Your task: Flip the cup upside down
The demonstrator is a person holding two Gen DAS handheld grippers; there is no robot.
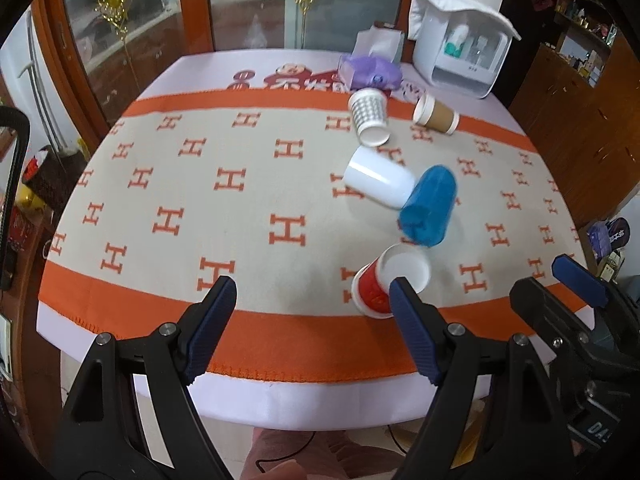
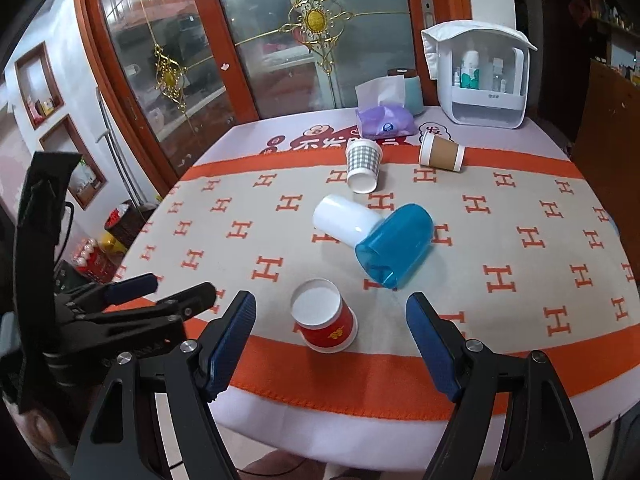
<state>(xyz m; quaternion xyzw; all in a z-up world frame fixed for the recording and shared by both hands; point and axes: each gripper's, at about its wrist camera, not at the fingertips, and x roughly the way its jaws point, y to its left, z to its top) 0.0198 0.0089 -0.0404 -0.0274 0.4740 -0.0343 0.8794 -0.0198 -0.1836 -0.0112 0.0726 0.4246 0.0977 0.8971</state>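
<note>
On the table, near edge: a red paper cup (image 2: 326, 317) with a gold emblem and white rim stands upside down on the orange border of the H-patterned cloth (image 2: 248, 236).
Red cup axis: roughly vertical, wide mouth down, white base up.
Other cups: a blue plastic cup (image 2: 394, 246) and a white cup (image 2: 346, 220) lie on their sides, touching; the blue one's mouth faces the near edge. Farther back, a checked paper cup (image 2: 363, 165) and a brown paper cup (image 2: 441, 153) also lie on their sides.
Left gripper (image 1: 312, 312): jaws spread wide, holding nothing, beside the red cup.
Right gripper (image 2: 332, 320): jaws spread wide, either side of the red cup, not touching it.
Far end: a purple tissue pack (image 2: 385, 121) and a white storage box (image 2: 482, 76).
</note>
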